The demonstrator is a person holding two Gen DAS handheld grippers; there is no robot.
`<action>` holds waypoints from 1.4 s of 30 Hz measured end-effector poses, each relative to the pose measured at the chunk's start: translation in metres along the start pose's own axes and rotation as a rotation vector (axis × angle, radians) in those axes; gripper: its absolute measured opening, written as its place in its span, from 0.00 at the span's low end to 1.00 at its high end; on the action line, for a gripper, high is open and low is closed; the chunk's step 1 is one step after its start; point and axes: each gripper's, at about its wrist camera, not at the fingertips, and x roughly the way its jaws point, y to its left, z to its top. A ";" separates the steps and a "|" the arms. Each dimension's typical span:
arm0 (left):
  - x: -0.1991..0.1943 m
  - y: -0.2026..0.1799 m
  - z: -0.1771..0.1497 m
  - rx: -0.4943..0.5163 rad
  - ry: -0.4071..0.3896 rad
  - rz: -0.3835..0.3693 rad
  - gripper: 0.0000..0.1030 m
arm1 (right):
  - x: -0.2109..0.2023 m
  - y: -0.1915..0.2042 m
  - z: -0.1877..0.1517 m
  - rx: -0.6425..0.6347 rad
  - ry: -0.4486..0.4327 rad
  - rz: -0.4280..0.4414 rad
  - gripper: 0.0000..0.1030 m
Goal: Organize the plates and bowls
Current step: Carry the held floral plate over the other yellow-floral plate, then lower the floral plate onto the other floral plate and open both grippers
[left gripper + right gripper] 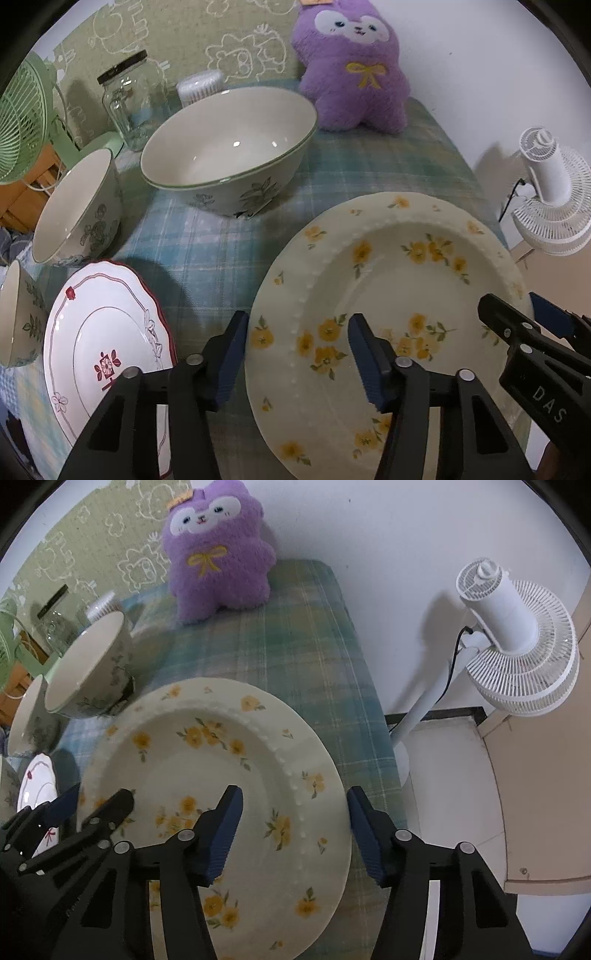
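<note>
A bare strip of blue-green plaid tablecloth lies open between the cream yellow-flowered plate and the white red-rimmed scalloped plate. Behind it stands the large green-rimmed ceramic bowl, with 2 smaller floral bowls crowding the left edge. Cloth beyond the flowered plate stays free up to the purple plush toy.

Purple plush toy at back of plaid tablecloth, glass jar w/ green fan left, white fan right

Glossy glazed ceramic plate with beaded rim, matt woven plaid tablecloth, fuzzy plush toy at 12 o'clock, clear glass jar
</note>
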 end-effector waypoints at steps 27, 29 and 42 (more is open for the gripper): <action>-0.023 0.005 -0.003 0.008 -0.040 -0.024 0.51 | -0.033 0.006 0.008 0.004 -0.050 -0.062 0.54; -0.032 0.005 -0.002 0.012 -0.062 -0.027 0.51 | -0.042 0.007 0.008 0.004 -0.061 -0.065 0.54; -0.083 0.029 -0.039 0.032 -0.111 -0.041 0.51 | -0.097 0.029 -0.032 0.020 -0.096 -0.056 0.54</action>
